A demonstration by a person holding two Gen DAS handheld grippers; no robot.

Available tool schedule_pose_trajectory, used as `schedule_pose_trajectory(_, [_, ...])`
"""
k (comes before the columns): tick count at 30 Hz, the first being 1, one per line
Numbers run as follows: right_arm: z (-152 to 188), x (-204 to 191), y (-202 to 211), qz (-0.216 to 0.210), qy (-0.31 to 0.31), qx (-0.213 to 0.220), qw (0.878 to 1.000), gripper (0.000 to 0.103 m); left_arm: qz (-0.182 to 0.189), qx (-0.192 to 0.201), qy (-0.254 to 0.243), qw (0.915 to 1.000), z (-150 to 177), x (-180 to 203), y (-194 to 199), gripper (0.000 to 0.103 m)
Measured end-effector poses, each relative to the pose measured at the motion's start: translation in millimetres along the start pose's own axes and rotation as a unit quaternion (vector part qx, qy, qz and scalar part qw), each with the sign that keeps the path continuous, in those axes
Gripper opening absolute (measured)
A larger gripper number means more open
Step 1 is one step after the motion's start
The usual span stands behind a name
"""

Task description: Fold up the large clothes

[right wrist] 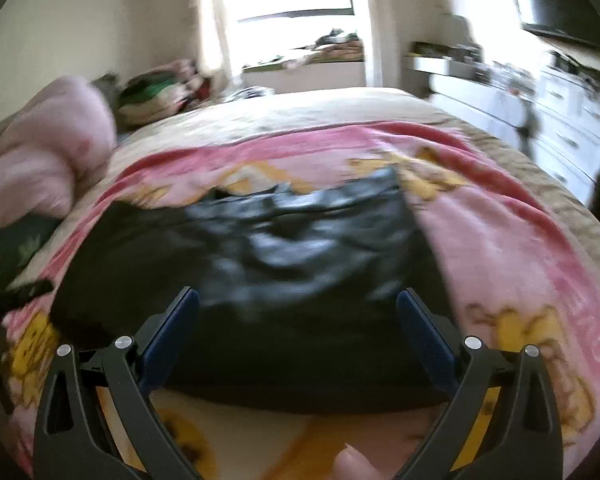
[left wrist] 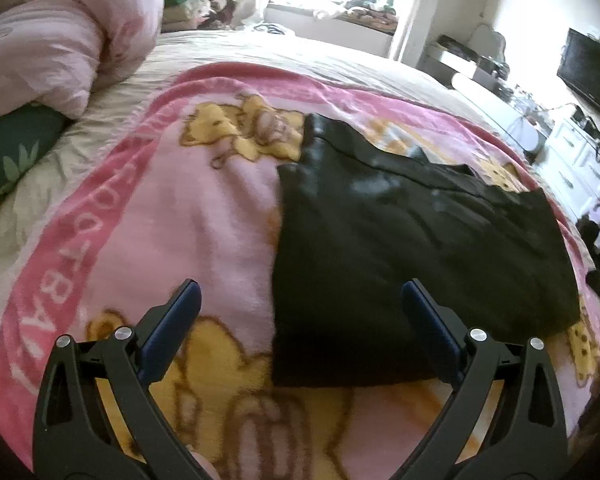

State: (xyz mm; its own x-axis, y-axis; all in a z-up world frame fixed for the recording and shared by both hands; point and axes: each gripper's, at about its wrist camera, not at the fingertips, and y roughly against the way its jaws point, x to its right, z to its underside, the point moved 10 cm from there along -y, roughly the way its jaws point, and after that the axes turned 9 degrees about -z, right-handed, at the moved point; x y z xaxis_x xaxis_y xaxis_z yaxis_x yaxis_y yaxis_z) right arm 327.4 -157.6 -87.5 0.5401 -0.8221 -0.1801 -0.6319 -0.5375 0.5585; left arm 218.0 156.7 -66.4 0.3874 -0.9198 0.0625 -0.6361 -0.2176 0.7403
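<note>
A black garment (left wrist: pixel 412 248) lies folded into a rough rectangle on a pink cartoon blanket (left wrist: pixel 172 216) spread over the bed. My left gripper (left wrist: pixel 300 292) is open and empty, just above the garment's near left edge. In the right wrist view the same garment (right wrist: pixel 260 280) fills the middle, blurred. My right gripper (right wrist: pixel 298 300) is open and empty, over the garment's near edge. The garment's shinier part lies at its far side.
A bunched pink quilt (left wrist: pixel 68 40) and a dark green pillow (left wrist: pixel 12 152) lie at the left of the bed. White drawers (left wrist: pixel 572 160) and a dark screen (left wrist: pixel 592 72) stand to the right. A window ledge with clutter (right wrist: pixel 320 52) is beyond the bed.
</note>
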Motion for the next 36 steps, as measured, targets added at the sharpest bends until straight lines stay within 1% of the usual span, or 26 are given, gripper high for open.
schedule_pose_trajectory(3, [5.7, -33.2, -10.7, -0.018, 0.033, -0.017, 0.999, 0.098, -0.002, 0.001, 0.009, 1.0, -2.9, -6.9, -0.6, 0.094])
schedule_pose_trajectory(6, [15.5, -65.8, -24.6, -0.046, 0.06, -0.04, 0.996, 0.097, -0.006, 0.001, 0.016, 0.9999, -4.6, -11.8, -2.0, 0.094])
schedule_pose_trajectory(8, [20.2, -79.1, -31.3, -0.056, 0.072, -0.048, 0.995, 0.097, -0.008, -0.001, 0.018, 0.9998, -4.1, -14.0, -3.4, 0.094])
schedule_pose_trajectory(9, [22.4, -83.7, -33.1, -0.058, 0.078, -0.051, 0.994, 0.093, -0.008, -0.001, 0.02, 0.9998, -4.2, -14.5, -4.3, 0.094])
schedule_pose_trajectory(10, [24.3, -89.9, -37.0, -0.06, 0.086, -0.056, 0.993, 0.081, -0.006, -0.002, 0.021, 0.9997, -4.1, -14.9, -5.4, 0.094])
schedule_pose_trajectory(12, [27.4, -99.1, -44.7, -0.064, 0.095, -0.068, 0.991, 0.073, -0.001, -0.004, 0.025, 0.9997, -4.3, -13.3, -9.2, 0.094])
schedule_pose_trajectory(14, [31.1, -103.4, -46.4, -0.067, 0.094, -0.071, 0.991, 0.072, 0.009, -0.005, 0.029, 0.9995, -4.6, -10.6, -13.5, 0.094])
schedule_pose_trajectory(16, [33.6, -104.5, -53.2, -0.065, 0.094, -0.081, 0.99, 0.067, 0.017, -0.008, 0.031, 0.9993, -5.0, -7.2, -19.9, 0.094])
schedule_pose_trajectory(20, [54.7, -99.3, -76.8, -0.052, 0.087, -0.131, 0.986, 0.067, 0.033, -0.026, 0.03, 0.9987, -3.1, 3.4, -36.4, 0.094])
schedule_pose_trajectory(21, [59.5, -97.7, -80.6, -0.053, 0.085, -0.137, 0.985, 0.067, 0.036, -0.032, 0.031, 0.9984, -2.3, 5.2, -41.2, 0.094])
schedule_pose_trajectory(24, [69.8, -95.0, -89.7, -0.051, 0.086, -0.139, 0.985, 0.067, 0.038, -0.05, 0.03, 0.9975, -0.5, 8.0, -57.6, 0.094])
schedule_pose_trajectory(26, [69.5, -96.0, -89.5, -0.05, 0.089, -0.137, 0.985, 0.067, 0.056, -0.061, 0.038, 0.9958, 0.9, 12.2, -68.6, 0.094])
schedule_pose_trajectory(29, [56.9, -97.5, -83.7, -0.064, 0.076, -0.146, 0.984, 0.067, 0.072, -0.068, 0.051, 0.9937, 3.2, 14.7, -75.0, 0.094])
schedule_pose_trajectory(30, [46.6, -98.9, -79.3, -0.074, 0.067, -0.138, 0.985, 0.067, 0.074, -0.07, 0.055, 0.9933, 3.8, 14.0, -75.8, 0.094])
schedule_pose_trajectory(31, [30.1, -99.2, -74.5, -0.082, 0.058, -0.119, 0.988, 0.066, 0.078, -0.071, 0.058, 0.9928, 4.0, 13.8, -75.4, 0.092])
schedule_pose_trajectory(32, [12.8, -97.9, -72.5, -0.08, 0.053, -0.101, 0.99, 0.066, 0.084, -0.071, 0.058, 0.9922, 4.3, 15.3, -74.1, 0.089])
schedule_pose_trajectory(34, [-14.2, -92.9, -77.5, -0.067, 0.046, -0.087, 0.993, 0.066, 0.099, -0.072, 0.056, 0.9909, 5.0, 20.1, -70.6, 0.071])
schedule_pose_trajectory(36, [-34.5, -86.7, -92.8, -0.046, 0.046, -0.085, 0.994, 0.065, 0.108, -0.07, 0.048, 0.9905, 5.1, 26.7, -66.5, 0.06])
